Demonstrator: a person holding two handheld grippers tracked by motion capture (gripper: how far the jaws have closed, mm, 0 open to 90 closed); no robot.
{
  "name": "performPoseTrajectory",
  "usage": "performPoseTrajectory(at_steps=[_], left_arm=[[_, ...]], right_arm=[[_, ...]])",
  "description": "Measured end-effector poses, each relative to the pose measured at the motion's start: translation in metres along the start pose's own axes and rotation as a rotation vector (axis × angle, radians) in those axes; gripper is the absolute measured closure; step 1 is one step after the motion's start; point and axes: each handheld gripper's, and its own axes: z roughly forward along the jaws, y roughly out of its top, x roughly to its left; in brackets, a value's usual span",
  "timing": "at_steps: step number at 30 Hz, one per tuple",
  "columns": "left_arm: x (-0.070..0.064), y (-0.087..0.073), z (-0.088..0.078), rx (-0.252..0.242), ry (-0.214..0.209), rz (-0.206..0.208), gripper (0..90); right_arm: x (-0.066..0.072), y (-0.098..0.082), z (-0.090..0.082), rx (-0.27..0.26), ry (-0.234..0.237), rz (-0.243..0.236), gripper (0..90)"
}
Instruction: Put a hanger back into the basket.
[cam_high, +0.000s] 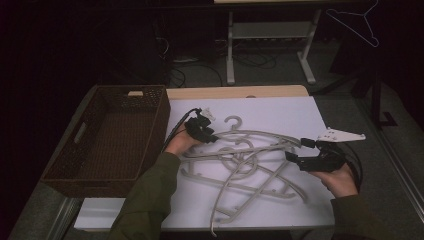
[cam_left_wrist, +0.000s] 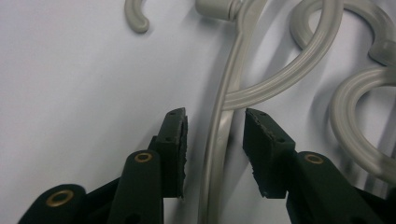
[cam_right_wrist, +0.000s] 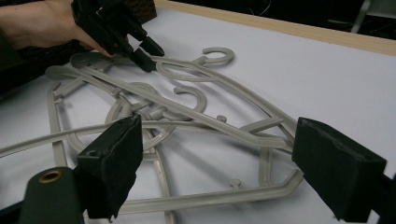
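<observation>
Several grey plastic hangers (cam_high: 245, 160) lie tangled on the white table top (cam_high: 280, 112). My left gripper (cam_high: 207, 136) is low over the pile's left end. In the left gripper view its jaws straddle one thin hanger arm (cam_left_wrist: 219, 135), with a gap on each side, so the left gripper (cam_left_wrist: 215, 116) is open. My right gripper (cam_high: 300, 150) is at the pile's right end. Its jaws stand wide apart in the right gripper view, and the right gripper (cam_right_wrist: 219, 123) holds nothing. The hangers (cam_right_wrist: 187, 112) lie beyond its jaws, and the left gripper (cam_right_wrist: 144, 53) touches them at the far left.
A dark wicker basket (cam_high: 160, 120) stands on the table's left, close to my left hand. A wire hanger (cam_high: 357, 25) hangs at the back right. White table legs (cam_high: 230, 50) stand on the floor behind the table.
</observation>
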Motion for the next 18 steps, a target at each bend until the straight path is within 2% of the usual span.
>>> performPoseTrajectory(at_steps=[4,5,13,18], left_arm=[[0.0001,0.0005,0.0009,-0.006,-0.004,0.01,64.2],[-0.0002,0.0007,0.0009,-0.007,-0.006,0.033,65.4],[-0.0032,0.0015,0.0009,-0.004,-0.021,0.066,78.0],[-0.0034,0.0016,0.0005,-0.001,-0.022,0.081,78.9]], right_arm=[[-0.0006,-0.0002,0.0002,-0.001,-0.001,-0.001,16.1],[-0.0004,-0.0001,-0.0001,-0.003,0.0,0.001,16.2],[-0.0007,0.0003,-0.0002,-0.009,0.005,0.004,16.7],[-0.0013,0.0005,-0.0009,-0.012,0.005,0.003,16.9]])
